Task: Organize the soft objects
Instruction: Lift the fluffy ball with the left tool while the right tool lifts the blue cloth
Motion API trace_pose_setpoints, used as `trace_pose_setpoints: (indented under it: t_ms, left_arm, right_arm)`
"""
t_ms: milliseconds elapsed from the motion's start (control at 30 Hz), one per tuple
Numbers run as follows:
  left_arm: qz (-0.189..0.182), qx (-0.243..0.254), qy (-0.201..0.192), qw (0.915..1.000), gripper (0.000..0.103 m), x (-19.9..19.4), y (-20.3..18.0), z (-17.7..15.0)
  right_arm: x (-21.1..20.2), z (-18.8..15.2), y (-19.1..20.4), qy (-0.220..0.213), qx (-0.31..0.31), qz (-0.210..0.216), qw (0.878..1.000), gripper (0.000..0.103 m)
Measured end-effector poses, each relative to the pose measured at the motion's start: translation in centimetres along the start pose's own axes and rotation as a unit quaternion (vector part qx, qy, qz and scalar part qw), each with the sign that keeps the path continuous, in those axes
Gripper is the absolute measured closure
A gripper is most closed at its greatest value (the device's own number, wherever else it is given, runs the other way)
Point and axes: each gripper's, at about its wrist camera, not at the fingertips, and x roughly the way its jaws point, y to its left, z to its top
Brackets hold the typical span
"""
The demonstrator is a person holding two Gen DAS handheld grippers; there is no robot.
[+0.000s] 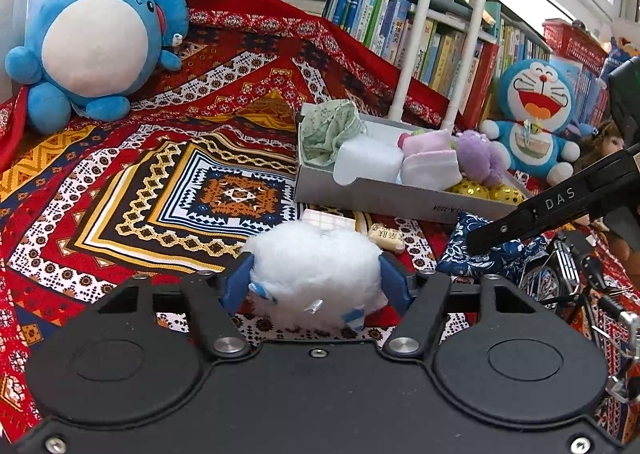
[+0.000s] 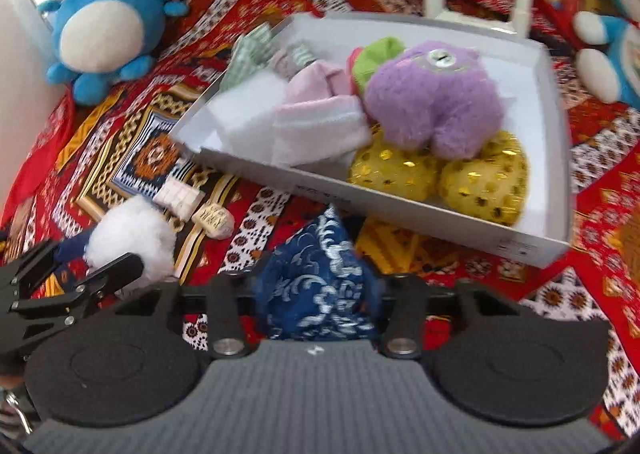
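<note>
A white fluffy cotton ball (image 1: pixel 316 266) sits between the blue pads of my left gripper (image 1: pixel 316 284), which is shut on it just above the patterned red cloth. The right wrist view shows that ball (image 2: pixel 132 230) at the lower left. My right gripper (image 2: pixel 320 282) is shut on a dark blue pouch with a white floral pattern (image 2: pixel 320 266); its fingertips are hidden behind the pouch. From the left wrist view, its black finger (image 1: pixel 504 228) presses on the pouch (image 1: pixel 476 254). Behind both stands a grey tray (image 2: pixel 400 210) holding a purple plush (image 2: pixel 432 106), two gold balls, pink towels, white foam and green cloth.
A large blue plush (image 1: pixel 92 42) sits at the far left and a Doraemon plush (image 1: pixel 536 114) to the right of the tray. A white block (image 2: pixel 178 194) and a small packet (image 2: pixel 214 220) lie in front of the tray. A model bicycle (image 1: pixel 568 278) stands right; books line the back.
</note>
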Motion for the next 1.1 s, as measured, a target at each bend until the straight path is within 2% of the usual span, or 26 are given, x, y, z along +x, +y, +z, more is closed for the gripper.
trace_pose_setpoints:
  t_ms: [133,267,433,500,567,600,633,700,933,1100]
  left_arm:
    - [0.001,-0.002,-0.003,1.0,0.044,-0.7,0.0,0.0]
    - [-0.002,-0.004,0.005,1.0,0.044,-1.5,0.1,-0.1]
    - [-0.009,0.007,0.008,0.9999,0.042,-2.4,0.1,-0.5]
    - [-0.009,0.007,0.006,0.9999,0.039,-2.5,0.2,-0.5]
    - [-0.007,0.008,0.002,0.9999,0.032,-2.4,0.1,-0.4]
    - [-0.005,0.008,-0.001,1.0,0.027,-2.4,0.0,-0.3]
    - [-0.006,0.007,-0.004,1.0,0.025,-2.3,0.0,-0.2]
    - [-0.011,0.007,-0.005,0.9999,0.022,-1.9,-0.1,-0.2]
    - [-0.005,0.011,0.027,0.9996,0.022,-0.2,-0.1,-1.1]
    - [-0.009,0.017,0.024,0.9995,0.033,-0.1,-0.3,-1.3]
  right_arm:
    - [-1.6,-0.2,-0.2,-0.019,0.011,-0.024,0.999,0.071]
    - [-3.3,-0.6,-0.2,-0.036,0.005,-0.029,0.999,0.072]
    - [-4.2,-1.7,0.4,-0.049,-0.019,-0.062,0.997,0.071]
    - [-3.9,-2.1,0.6,-0.047,-0.037,-0.08,0.995,0.069]
    - [-3.6,-2.4,0.4,-0.044,-0.037,-0.089,0.994,0.059]
    - [-3.5,-2.6,0.3,-0.044,-0.034,-0.09,0.994,0.058]
    - [-3.4,-2.7,0.0,-0.045,-0.03,-0.09,0.994,0.051]
    - [-3.2,-2.8,-0.5,-0.044,-0.019,-0.086,0.995,0.048]
    - [-2.6,-3.2,-1.4,-0.04,-0.001,-0.074,0.996,0.042]
    - [-2.1,-3.2,-1.9,-0.034,0.017,-0.054,0.998,0.042]
